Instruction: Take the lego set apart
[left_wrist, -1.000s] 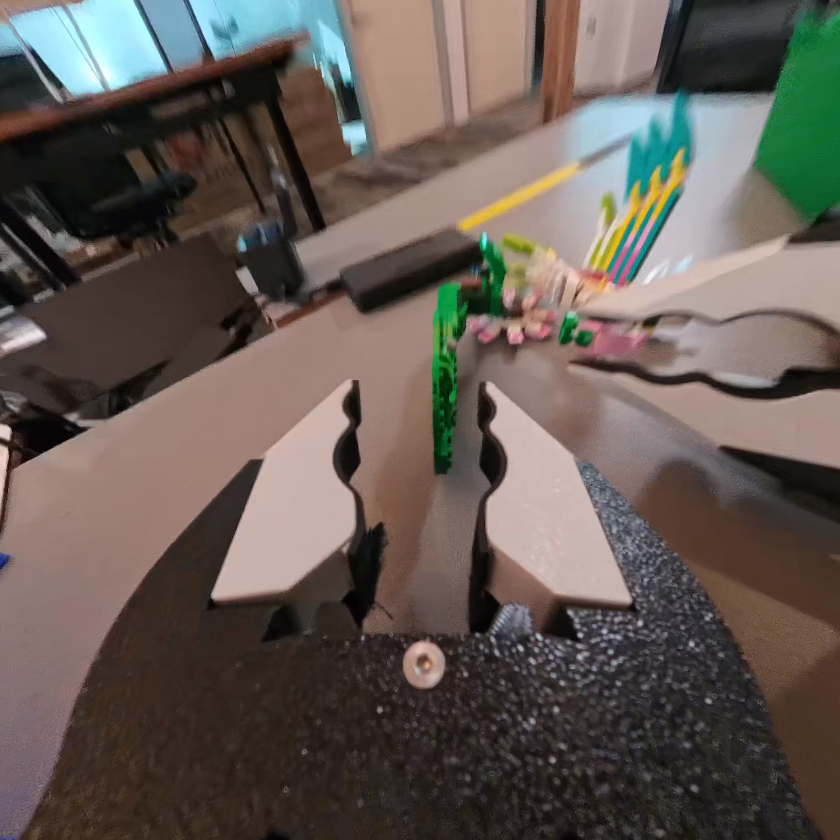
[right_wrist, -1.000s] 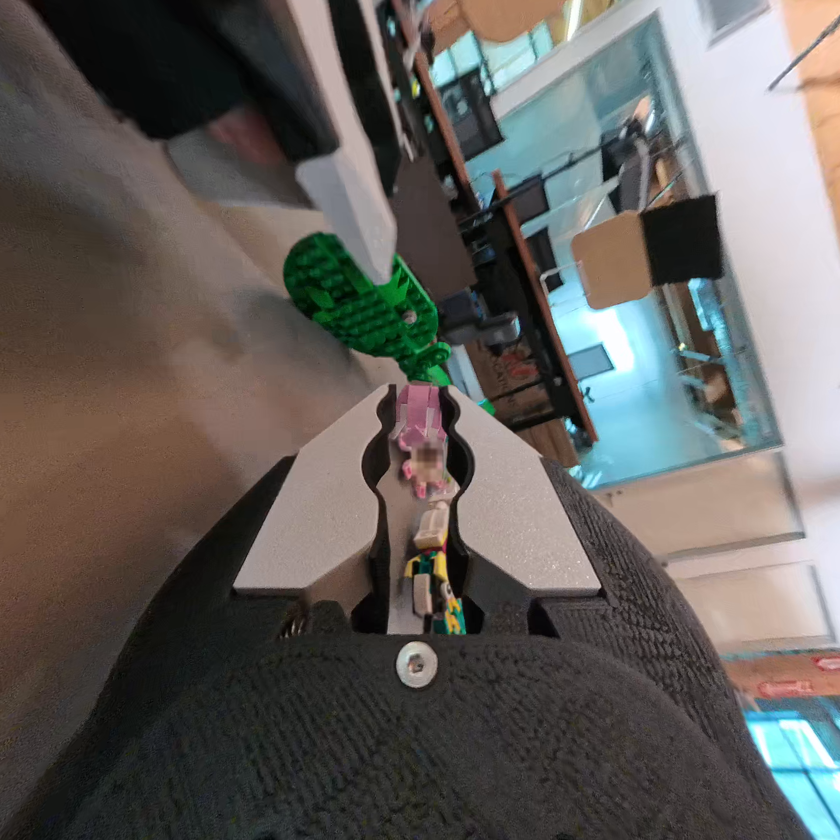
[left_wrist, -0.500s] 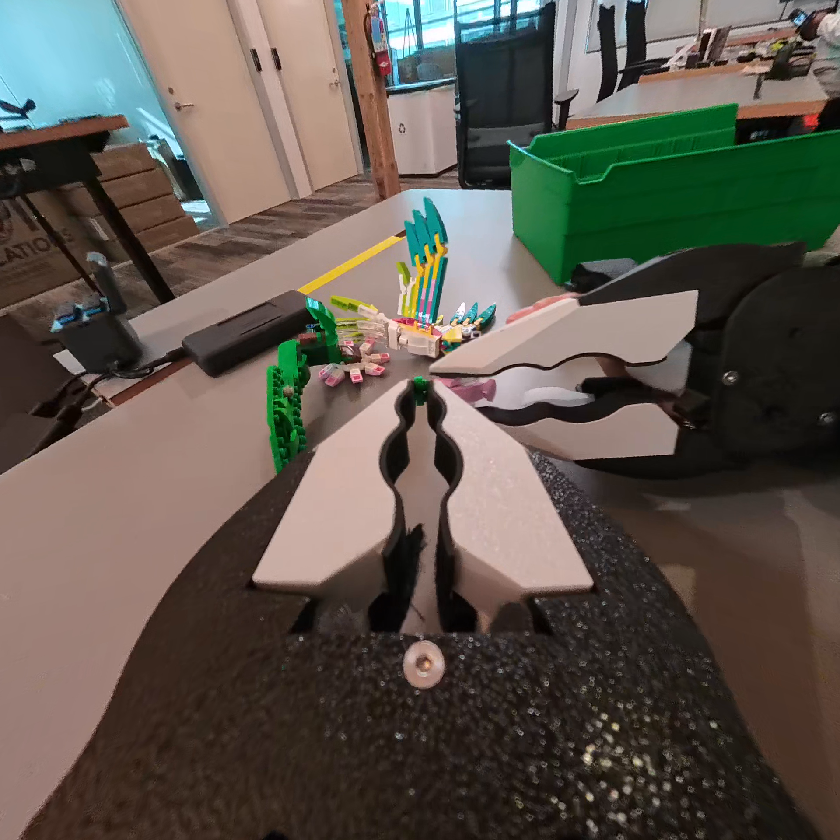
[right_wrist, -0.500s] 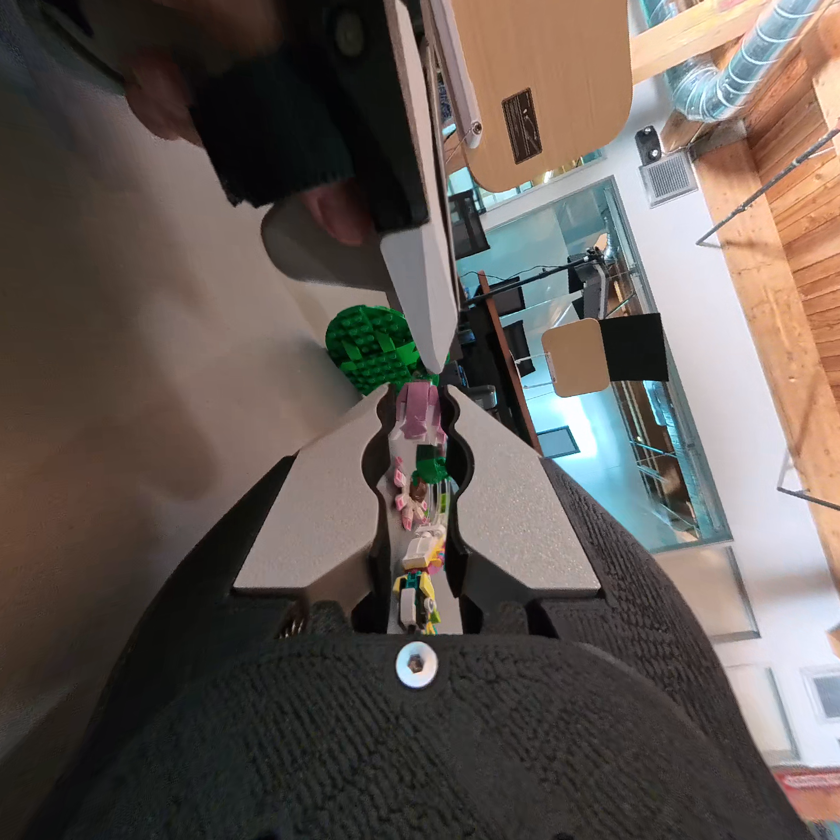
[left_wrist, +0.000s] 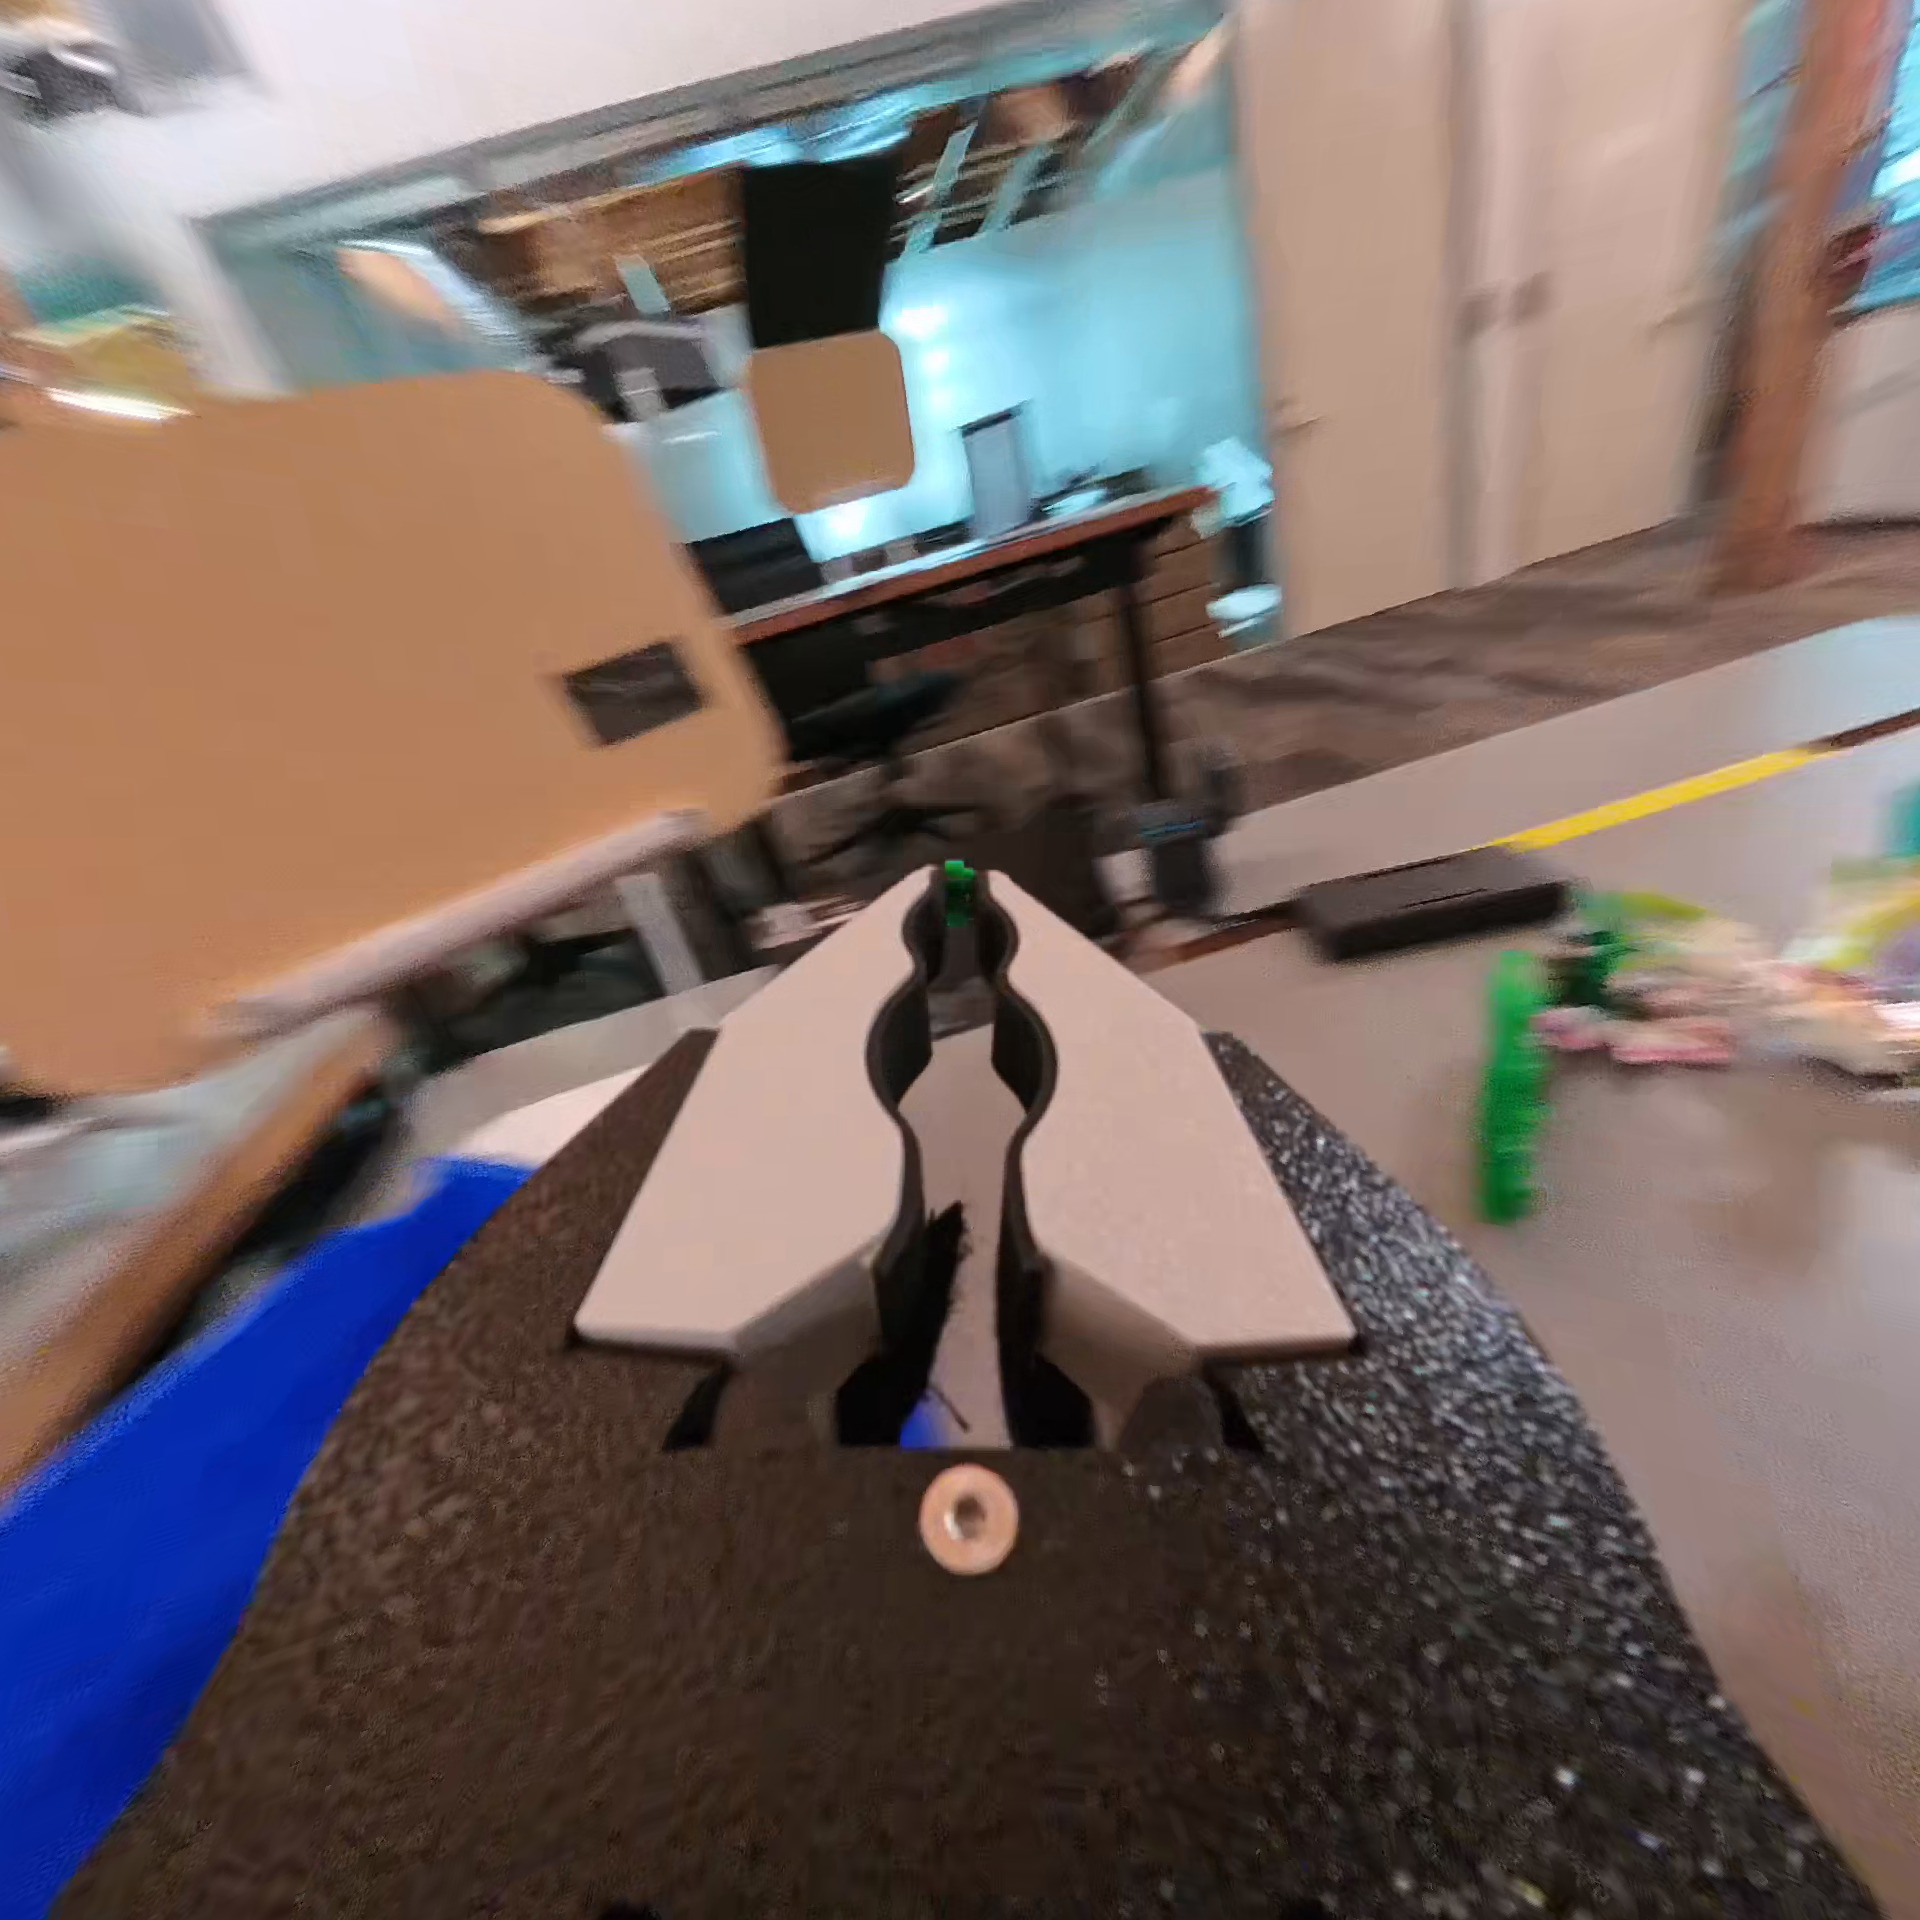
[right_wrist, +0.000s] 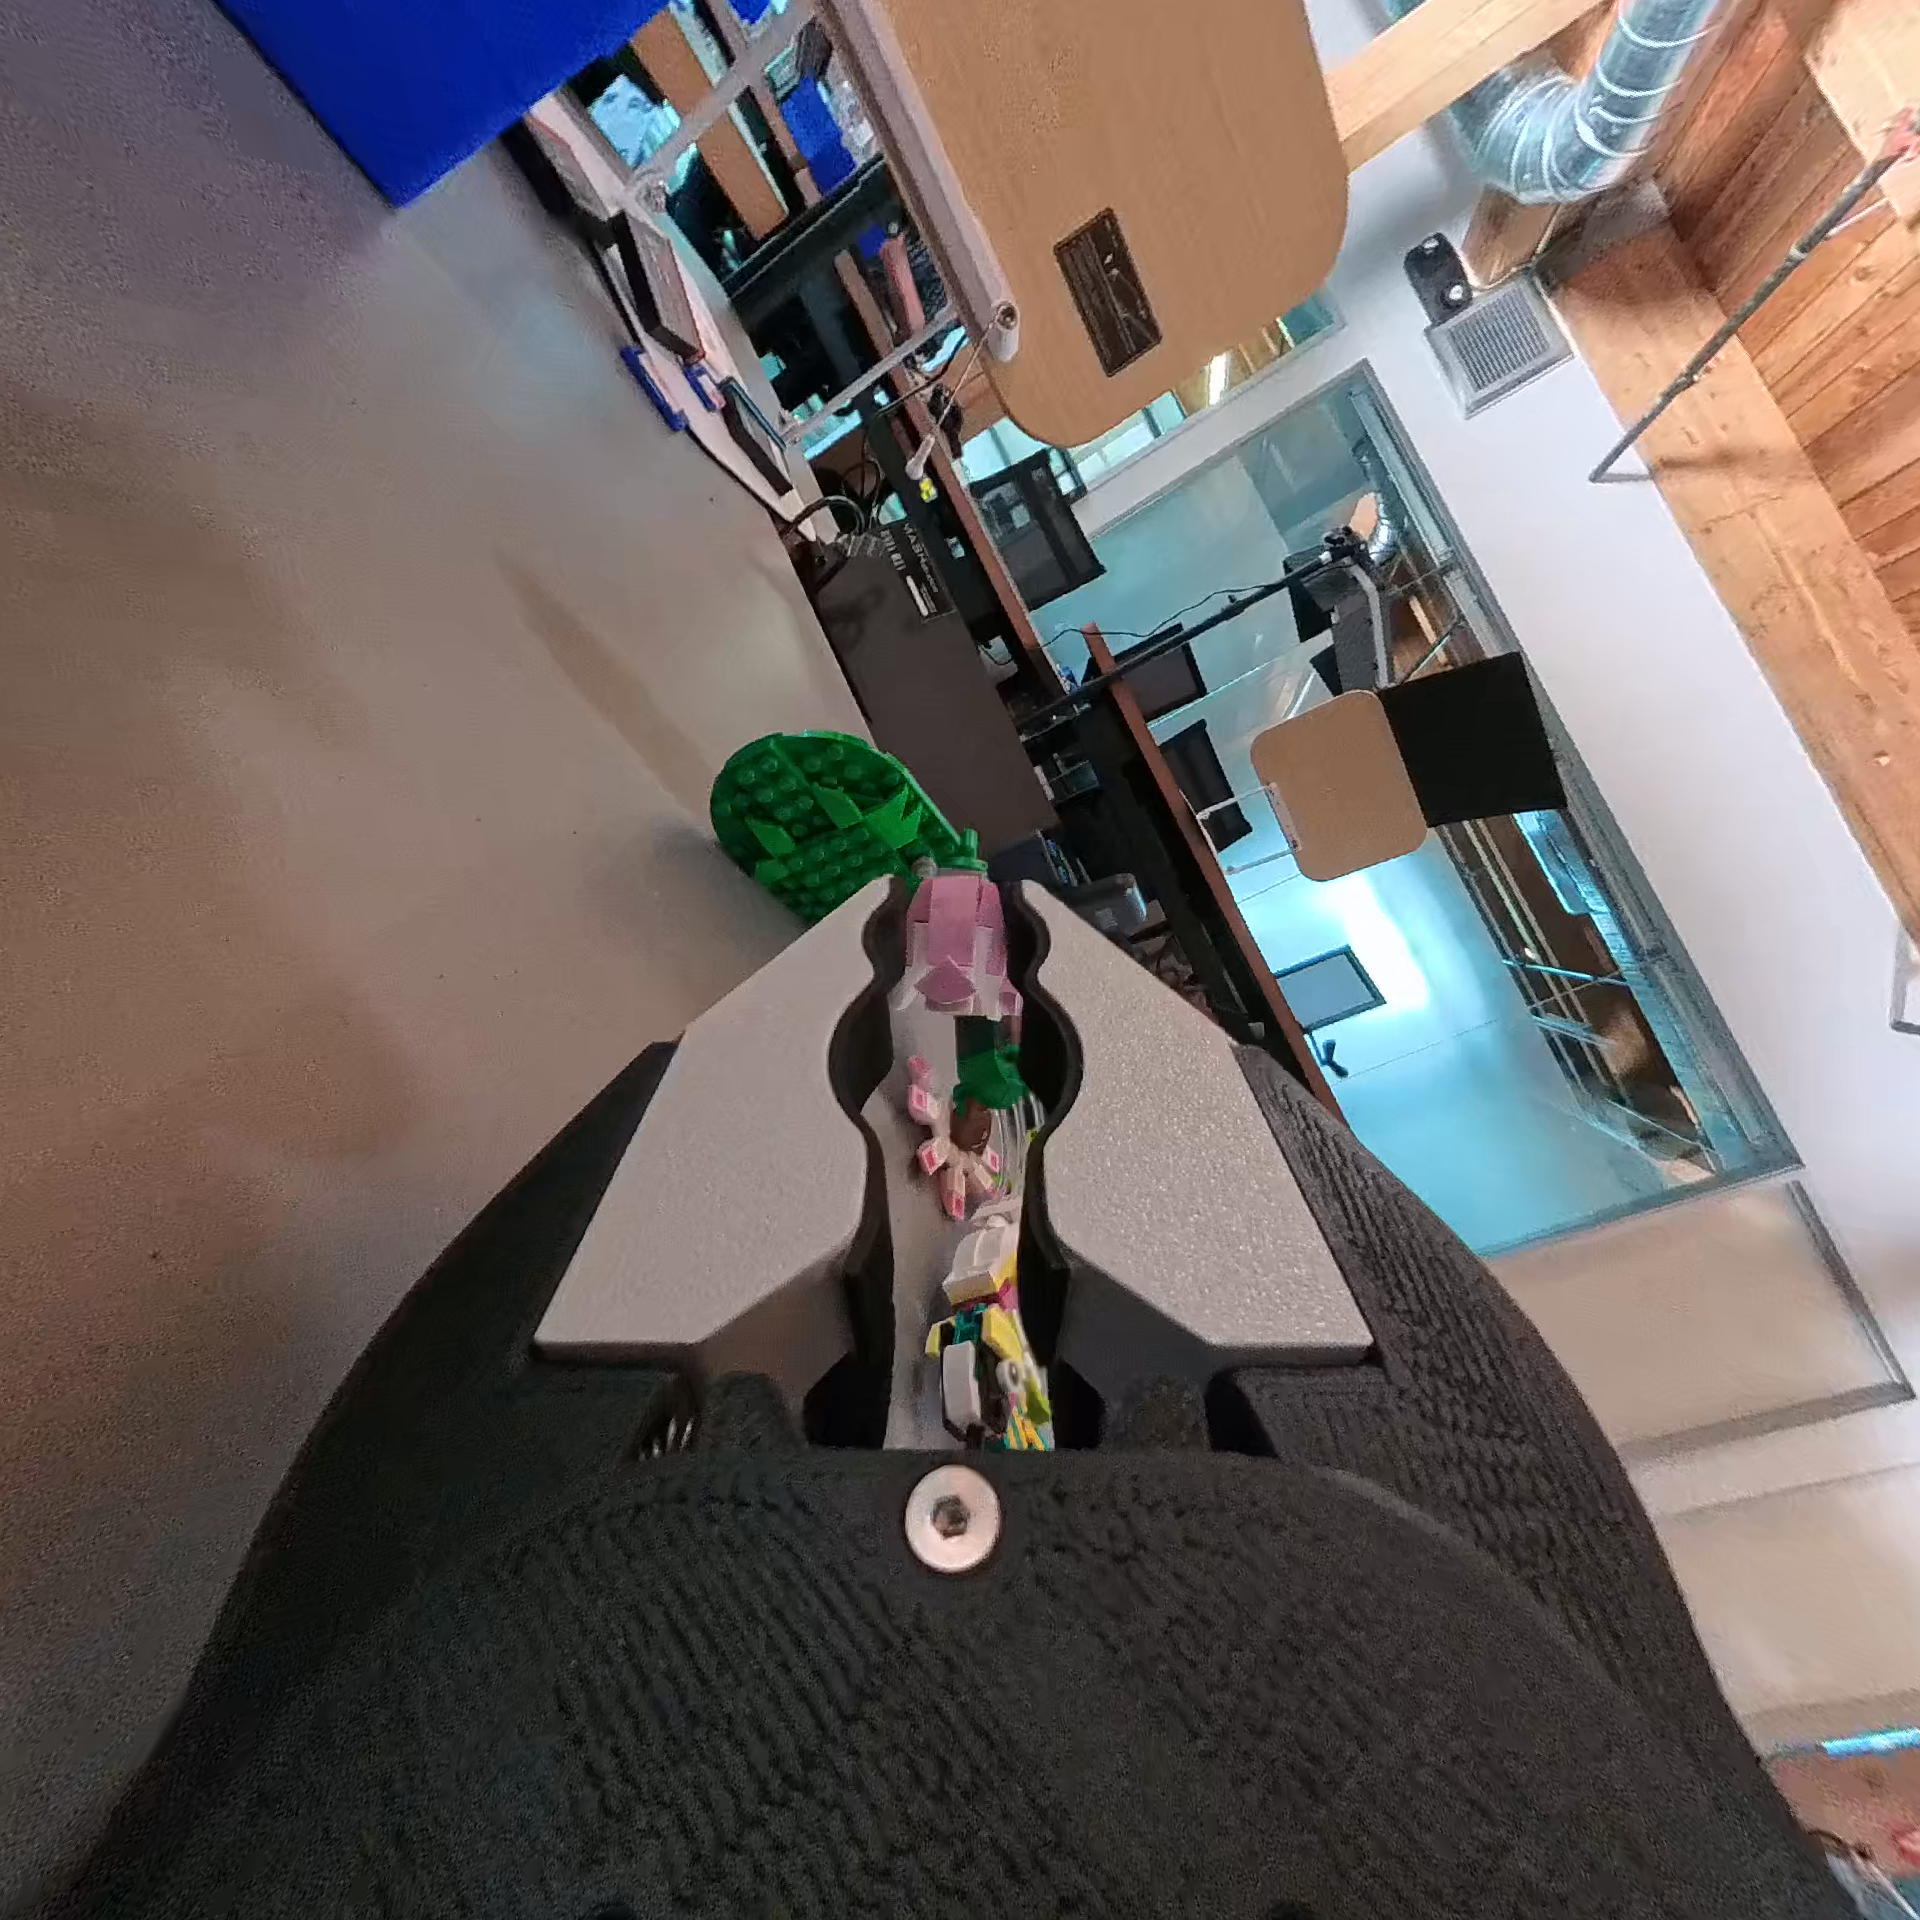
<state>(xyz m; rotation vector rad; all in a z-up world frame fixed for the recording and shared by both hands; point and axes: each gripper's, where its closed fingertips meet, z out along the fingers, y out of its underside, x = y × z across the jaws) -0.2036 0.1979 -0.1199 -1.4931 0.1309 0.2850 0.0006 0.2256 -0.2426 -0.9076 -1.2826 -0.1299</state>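
Left hand-held gripper (left_wrist: 958, 902): tips pinched on a tiny green piece (left_wrist: 957, 896), held off the desk (left_wrist: 1714, 1403); probably just detached and bound for the blue bin (left_wrist: 156, 1455) below. View blurred.

Right hand-held gripper (right_wrist: 951, 914): clamped on a pink flower (right_wrist: 954, 951), likely bracing the set for pulling.

Lego set lies on its side on the desk: round green base (right_wrist: 821, 826) edge-up, pink, white and yellow parts trailing behind the flower.
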